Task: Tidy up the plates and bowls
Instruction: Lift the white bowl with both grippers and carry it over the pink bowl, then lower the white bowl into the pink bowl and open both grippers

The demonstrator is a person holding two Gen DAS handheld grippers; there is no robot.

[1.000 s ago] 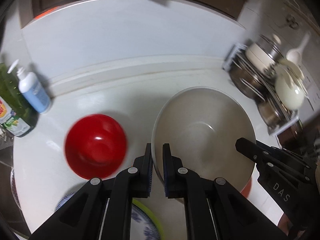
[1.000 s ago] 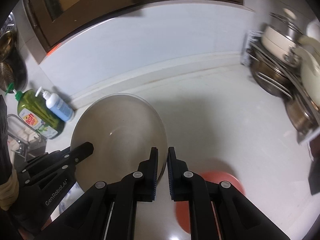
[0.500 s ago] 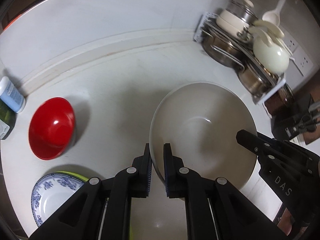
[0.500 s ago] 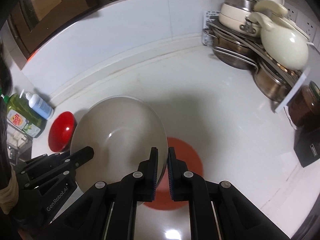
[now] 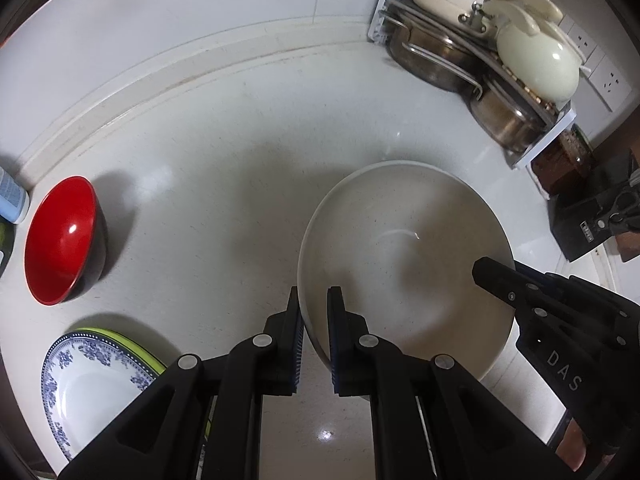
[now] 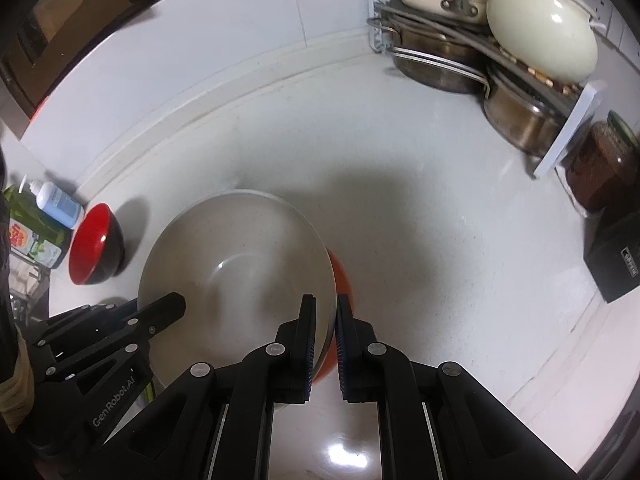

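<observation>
Both grippers are clamping the rim of one large beige bowl from opposite sides. The left gripper is pinching the bowl's rim at about 9 o'clock of the bowl in the left wrist view, one finger outside the wall and one inside, with only the rim's thickness between the pads. The right gripper is pinching the opposite rim, at about 3 o'clock of the bowl in the right wrist view, its pads equally close together. Each gripper is also showing in the other's camera: the right one at 3 o'clock, the left one at 8 o'clock.

The bowl is sitting over the middle of the white table. Whether its base is touching anything cannot be told. An orange dish is lying directly beneath it; only a crescent is showing past the bowl's right edge, the rest being hidden.

A red bowl is standing on the table at 9 o'clock, well apart from the beige bowl. A blue-patterned plate is lying on a green-rimmed plate at 7 o'clock, both partly covered by the left gripper's body. A rack of pots is occupying the 1 o'clock corner. Soap bottles are standing at the left edge, cut off by the frame.
</observation>
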